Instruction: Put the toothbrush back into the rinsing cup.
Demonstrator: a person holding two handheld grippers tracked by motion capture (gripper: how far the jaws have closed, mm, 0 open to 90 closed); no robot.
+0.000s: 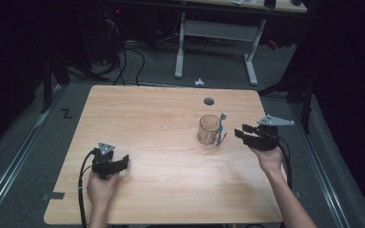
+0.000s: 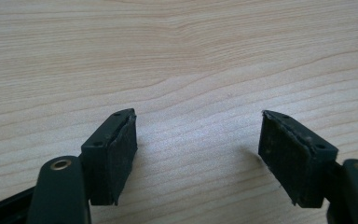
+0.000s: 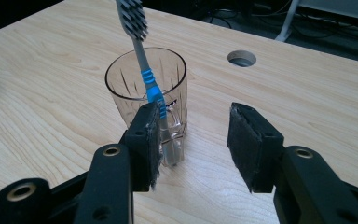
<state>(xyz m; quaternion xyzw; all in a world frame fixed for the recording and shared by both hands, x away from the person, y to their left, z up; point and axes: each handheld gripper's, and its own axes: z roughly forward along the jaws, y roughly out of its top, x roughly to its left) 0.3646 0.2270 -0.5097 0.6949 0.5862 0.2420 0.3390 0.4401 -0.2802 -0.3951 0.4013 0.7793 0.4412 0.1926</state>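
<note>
A clear drinking glass (image 1: 208,129) (image 3: 130,88) stands upright right of the table's middle. A grey and blue toothbrush (image 1: 221,128) (image 3: 142,60) stands in it, bristles up, leaning on the rim on my right gripper's side. That right gripper (image 1: 240,132) (image 3: 193,140) hovers just right of the glass and points at it. It is open, with one pad close by the brush handle and nothing pressed between the pads. My left gripper (image 1: 125,160) (image 2: 198,144) rests low on the bare wood at the front left, open and empty.
A round cable hole (image 1: 209,101) (image 3: 241,58) lies in the wooden table (image 1: 161,109) behind the glass. Past the far edge are a white desk frame (image 1: 214,33), floor cables (image 1: 123,61) and a small white object (image 1: 199,81) on the floor.
</note>
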